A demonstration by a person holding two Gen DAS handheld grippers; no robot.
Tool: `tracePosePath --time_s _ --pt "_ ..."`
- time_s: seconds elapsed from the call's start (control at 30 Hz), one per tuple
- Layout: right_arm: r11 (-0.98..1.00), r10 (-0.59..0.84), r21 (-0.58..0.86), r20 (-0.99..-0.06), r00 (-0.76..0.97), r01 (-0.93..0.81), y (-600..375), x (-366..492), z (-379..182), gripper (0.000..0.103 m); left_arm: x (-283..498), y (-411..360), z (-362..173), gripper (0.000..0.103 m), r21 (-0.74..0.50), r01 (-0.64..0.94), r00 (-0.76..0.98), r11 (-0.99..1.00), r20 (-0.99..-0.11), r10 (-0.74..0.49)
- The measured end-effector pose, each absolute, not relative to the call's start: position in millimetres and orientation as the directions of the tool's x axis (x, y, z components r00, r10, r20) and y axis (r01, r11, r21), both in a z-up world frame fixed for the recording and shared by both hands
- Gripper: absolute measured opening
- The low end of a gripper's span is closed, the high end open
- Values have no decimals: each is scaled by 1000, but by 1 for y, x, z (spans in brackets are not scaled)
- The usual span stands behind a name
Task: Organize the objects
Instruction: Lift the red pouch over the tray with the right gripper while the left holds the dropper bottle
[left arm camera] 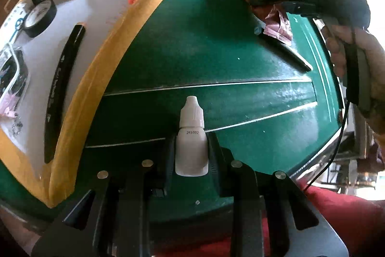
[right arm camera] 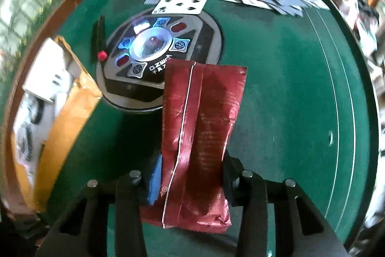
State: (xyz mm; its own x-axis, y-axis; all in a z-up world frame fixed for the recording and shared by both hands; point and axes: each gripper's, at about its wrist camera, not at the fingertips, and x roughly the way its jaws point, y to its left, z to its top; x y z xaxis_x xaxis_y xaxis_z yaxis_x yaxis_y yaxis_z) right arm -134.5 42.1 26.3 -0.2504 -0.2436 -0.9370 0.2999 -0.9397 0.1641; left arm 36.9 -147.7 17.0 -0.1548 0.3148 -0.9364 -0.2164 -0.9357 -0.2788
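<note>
We had the left gripper [left arm camera: 191, 151] clamped on the white dropper bottle [left arm camera: 191, 136] above the green table [left arm camera: 240, 64], right gripper [right arm camera: 192, 175] pinching the red sachet [right arm camera: 204, 124]. Mid-transfer; next probably called for carrying both into the cardboard box [left arm camera: 134, 23] and releasing.

Daylit fisheye views, edges warped; right view's left side blurred.

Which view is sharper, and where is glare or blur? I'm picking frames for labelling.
Left wrist view: sharp on the small white plastic dropper bottle, window glare blown out at upper right. Right wrist view: softer, the tan cardboard box smeared at left, the dark red foil sachet readable.
</note>
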Motion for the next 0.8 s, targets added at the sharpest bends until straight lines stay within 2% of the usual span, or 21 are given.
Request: tracePosePath --time_s 0.13,0.27,0.63,0.8 --pt "-935 -325 264 -907 -270 236 53 -116 39 41 36 -153 18 25 -318 -255 -137 -913 -923 360" --pt "-928 -358 304 -886 -294 213 56 -91 54 41 36 -153 19 25 -349 -271 -129 -897 -910 393" --pt "-930 -358 317 -894 -271 185 49 -50 48 41 41 -160 20 25 -402 -286 -115 -870 -887 448" --pt "-925 -369 324 -891 -265 198 35 -48 47 41 40 -167 37 25 -422 -286 -142 -860 -869 473"
